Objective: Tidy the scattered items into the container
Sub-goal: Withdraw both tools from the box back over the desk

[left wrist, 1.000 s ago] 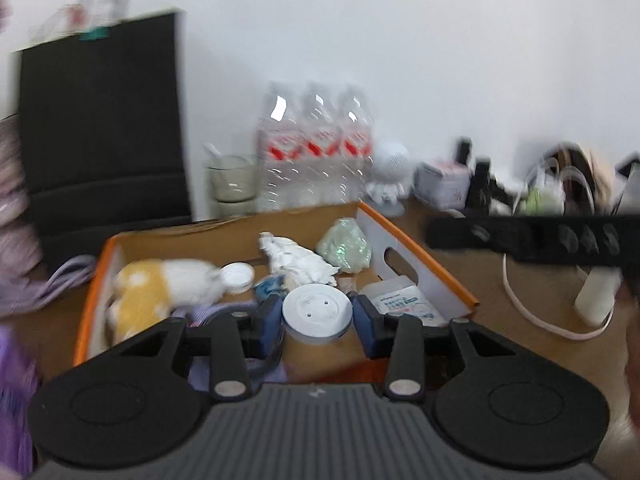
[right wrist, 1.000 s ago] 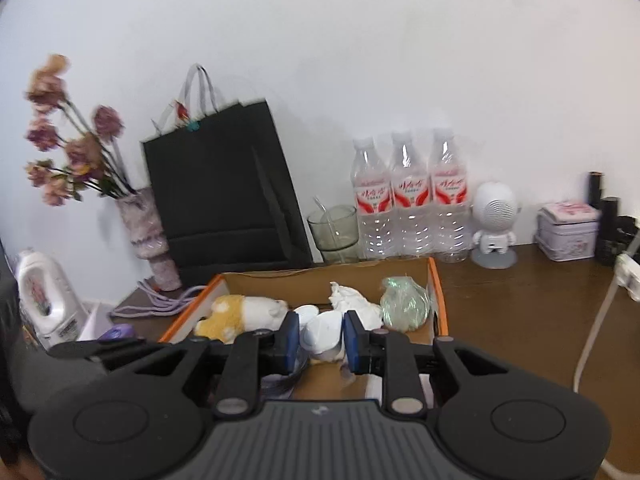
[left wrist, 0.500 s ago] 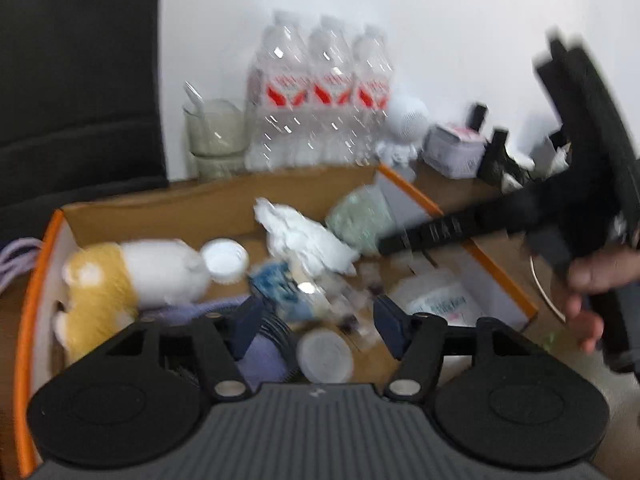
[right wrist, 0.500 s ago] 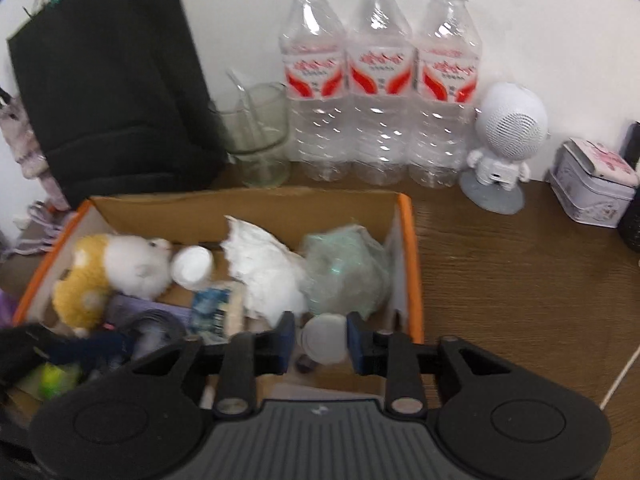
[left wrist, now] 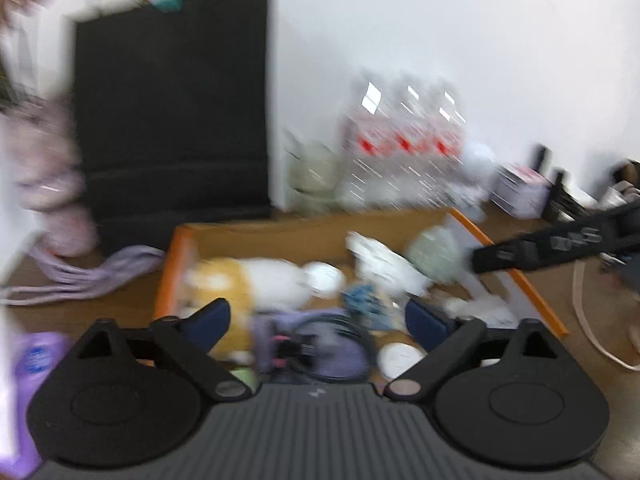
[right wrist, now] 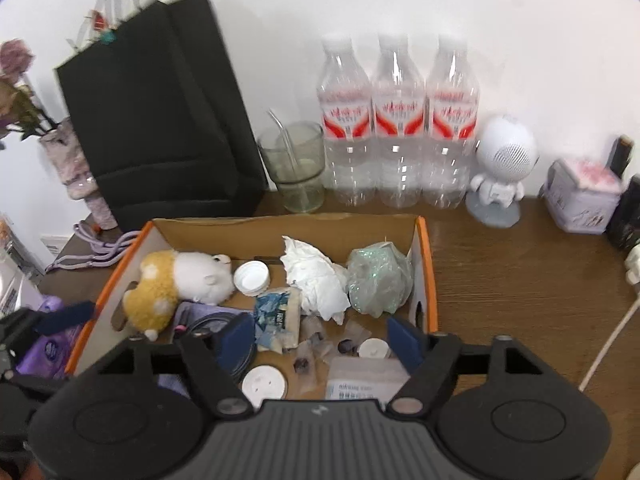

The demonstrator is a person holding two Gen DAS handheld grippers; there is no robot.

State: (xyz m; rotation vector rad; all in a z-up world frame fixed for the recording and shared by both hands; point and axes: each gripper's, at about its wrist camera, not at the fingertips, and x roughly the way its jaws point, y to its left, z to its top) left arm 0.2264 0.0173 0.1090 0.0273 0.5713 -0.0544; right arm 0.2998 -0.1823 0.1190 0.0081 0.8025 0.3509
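Observation:
The cardboard box [right wrist: 424, 264] with an orange rim holds a yellow and white plush toy [right wrist: 176, 284], a crumpled tissue [right wrist: 316, 280], a green glittery bag [right wrist: 378, 280], a blue packet [right wrist: 276, 316] and a tissue pack [right wrist: 360, 384]. My right gripper [right wrist: 320, 338] hovers over the box's near end, its jaws opening with nothing pressed between them. A small white cap [right wrist: 374, 349] lies loose below it. My left gripper [left wrist: 319, 322] is also opening and grips nothing. A white round disc [left wrist: 400, 358] rests on the box floor near its right finger. The left wrist view is blurred.
Behind the box stand a black paper bag [right wrist: 160, 112], a glass cup [right wrist: 298, 168], three water bottles [right wrist: 396, 120], a white robot figure [right wrist: 502, 168] and a tin [right wrist: 580, 196]. A vase [right wrist: 72, 168], a purple cord [right wrist: 92, 256] and a purple bottle [right wrist: 50, 340] are at the left. A white cable [right wrist: 608, 344] runs along the right.
Both grippers have opened. The left one has let go of the white disc and the right one of the small white cap; both now lie in the box. The left gripper has drawn back.

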